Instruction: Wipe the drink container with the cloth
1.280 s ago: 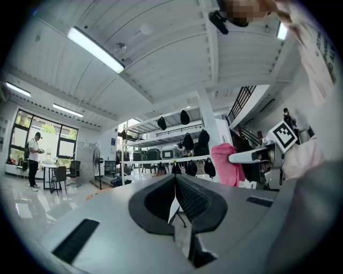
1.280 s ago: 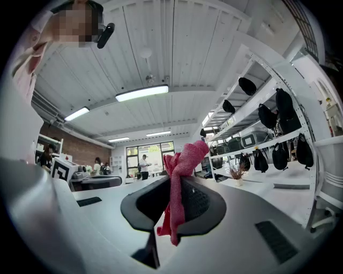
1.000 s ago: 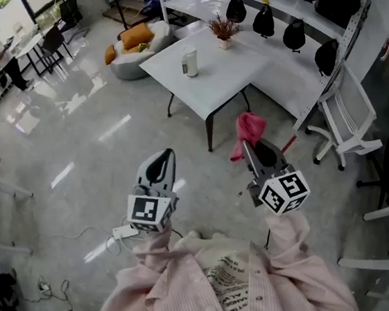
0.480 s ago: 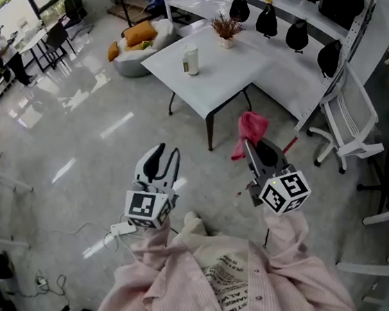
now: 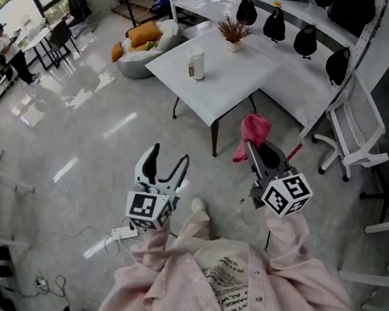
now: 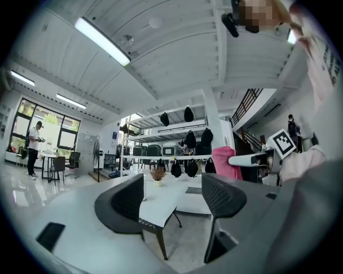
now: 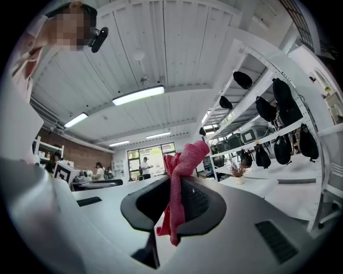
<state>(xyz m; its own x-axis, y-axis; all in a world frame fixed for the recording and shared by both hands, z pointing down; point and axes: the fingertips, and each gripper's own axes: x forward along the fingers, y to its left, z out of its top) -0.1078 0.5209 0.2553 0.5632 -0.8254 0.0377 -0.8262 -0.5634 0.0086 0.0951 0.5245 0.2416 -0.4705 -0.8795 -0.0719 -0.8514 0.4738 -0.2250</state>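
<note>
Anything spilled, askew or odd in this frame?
Nothing stands out. The drink container stands upright on the white table, with nothing spilled round it. The right gripper pinches the pink cloth. On the left gripper the jaws are opening, nothing between them.

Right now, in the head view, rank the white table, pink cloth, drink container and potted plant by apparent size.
1. white table
2. pink cloth, though it hangs much nearer the camera, so this says little about true size
3. potted plant and drink container: too alike to rank
</note>
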